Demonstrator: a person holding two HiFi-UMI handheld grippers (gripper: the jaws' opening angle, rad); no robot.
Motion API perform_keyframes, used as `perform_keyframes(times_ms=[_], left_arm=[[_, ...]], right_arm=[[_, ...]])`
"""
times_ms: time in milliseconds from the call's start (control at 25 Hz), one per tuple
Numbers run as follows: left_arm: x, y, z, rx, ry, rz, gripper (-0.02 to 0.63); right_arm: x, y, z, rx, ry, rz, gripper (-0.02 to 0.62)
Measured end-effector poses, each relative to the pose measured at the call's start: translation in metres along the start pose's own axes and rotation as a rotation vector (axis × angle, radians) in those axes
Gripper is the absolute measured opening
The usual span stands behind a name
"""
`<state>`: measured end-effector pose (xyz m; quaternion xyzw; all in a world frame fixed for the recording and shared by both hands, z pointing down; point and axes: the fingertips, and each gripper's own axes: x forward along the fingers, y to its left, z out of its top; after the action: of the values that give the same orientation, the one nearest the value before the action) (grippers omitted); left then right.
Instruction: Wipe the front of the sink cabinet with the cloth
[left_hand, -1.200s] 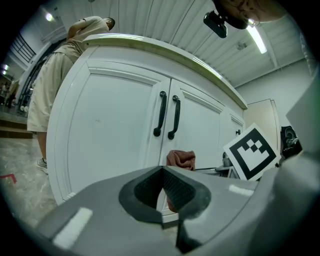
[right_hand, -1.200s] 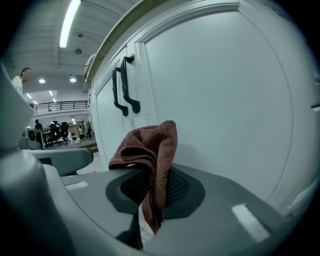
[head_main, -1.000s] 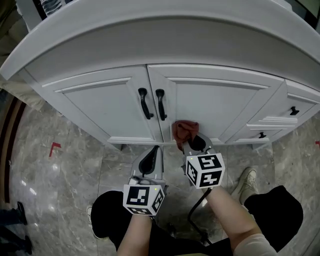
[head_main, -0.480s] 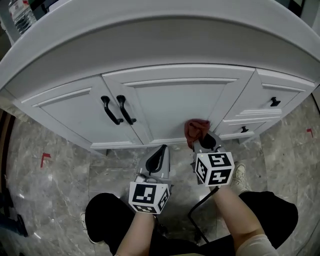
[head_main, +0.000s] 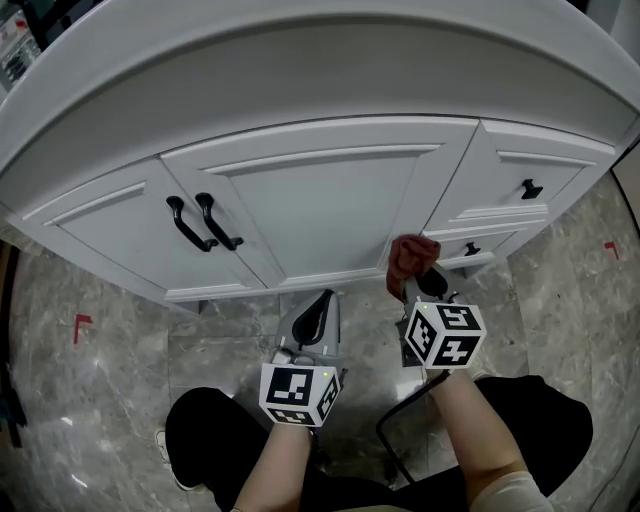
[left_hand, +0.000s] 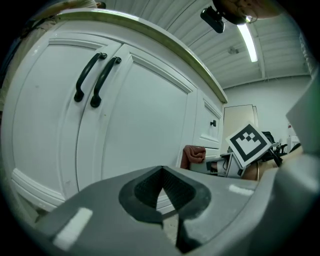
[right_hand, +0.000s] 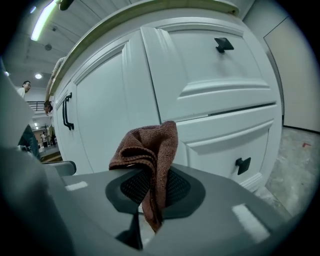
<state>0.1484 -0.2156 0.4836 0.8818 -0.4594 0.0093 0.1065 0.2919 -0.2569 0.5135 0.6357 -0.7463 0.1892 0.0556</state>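
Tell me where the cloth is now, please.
In the head view the brown cloth is right of centre, clamped in the right gripper, low before the cabinet front, beside the lower drawer.

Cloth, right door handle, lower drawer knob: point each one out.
cloth (right_hand: 150, 145), right gripper view, bunched top fold
right door handle (left_hand: 102, 80), left gripper view, middle of bar
lower drawer knob (right_hand: 243, 165), right gripper view, knob face

A bathroom-like room: white sink cabinet (head_main: 320, 200) on grey marble floor tiles (head_main: 100, 380), strip light (left_hand: 248, 42) overhead.
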Motion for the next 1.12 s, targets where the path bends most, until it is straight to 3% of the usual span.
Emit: perform_keyframes(times_ms=[200,440,800,960,1120], left_arm=[[-0.012,0.024,-0.011,0.023,0.018,0.055,0.000],[-0.043,0.082,-0.023,-0.009,0.048,0.163,0.000],[-0.087,0.156,-0.021,-0.046,0.052,0.304,0.000],[-0.093,0.167,-0.032,-0.070,0.069,0.336,0.000],[-0.084,0.159,-0.037,-0.067,0.073,0.312,0.000]], right_arm=[[0.007,0.027,-0.022,-0.011,0.004,-0.012,0.083],[0.044,0.120,-0.074,-0.031,0.090,0.134,0.083],[0.085,0.211,-0.114,-0.019,0.174,0.275,0.083],[0.097,0.221,-0.122,0.003,0.197,0.297,0.083],[0.098,0.205,-0.121,0.018,0.199,0.281,0.083]])
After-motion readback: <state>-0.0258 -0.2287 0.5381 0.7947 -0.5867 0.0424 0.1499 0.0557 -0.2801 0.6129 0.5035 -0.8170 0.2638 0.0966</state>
